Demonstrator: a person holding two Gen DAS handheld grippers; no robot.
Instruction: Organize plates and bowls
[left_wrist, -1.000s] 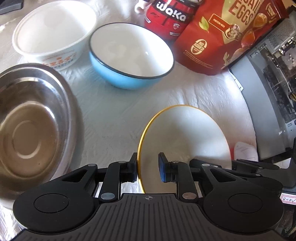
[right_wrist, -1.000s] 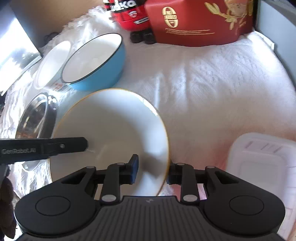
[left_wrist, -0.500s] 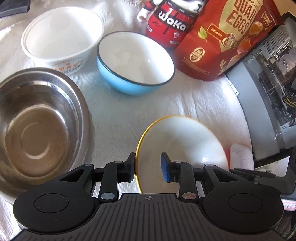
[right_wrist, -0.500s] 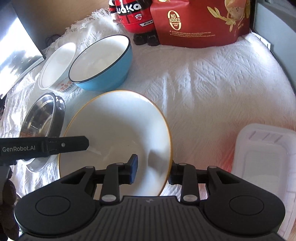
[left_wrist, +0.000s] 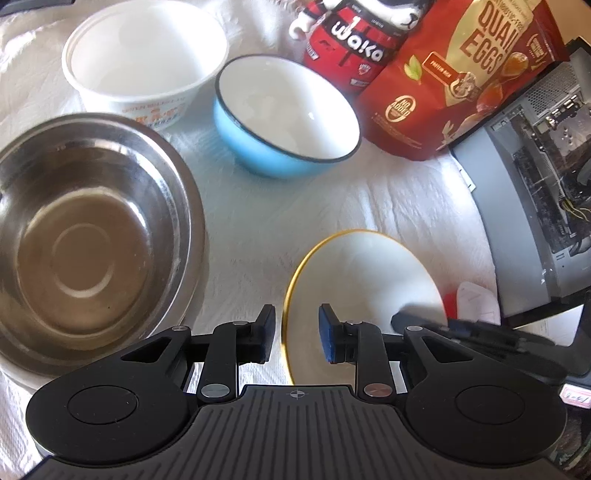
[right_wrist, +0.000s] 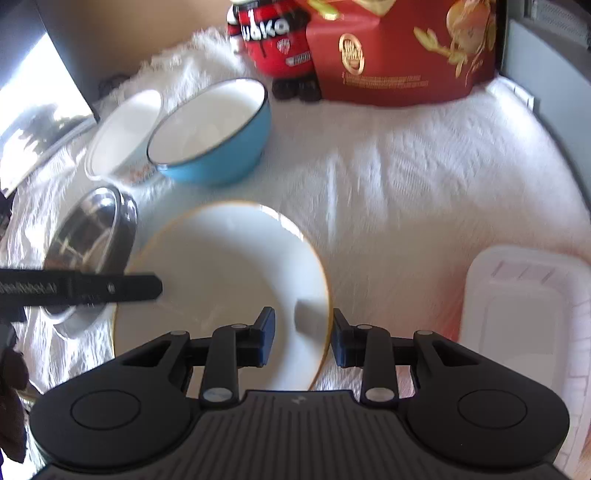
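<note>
- Right now the gold-rimmed white plate (right_wrist: 221, 280) sits tilted over the white cloth (right_wrist: 406, 192), near and right of the steel bowl (left_wrist: 92, 236).
- Left gripper (left_wrist: 297, 334) straddles the plate's left rim; its jaws have just been closing, with gaps showing beside the rim on both sides.
- Right gripper (right_wrist: 303, 338) straddles the right rim; whether its pads press I cannot tell.
- Farther off stand the blue bowl (left_wrist: 284, 125) and, left of it, the white bowl (left_wrist: 144, 62).
</note>
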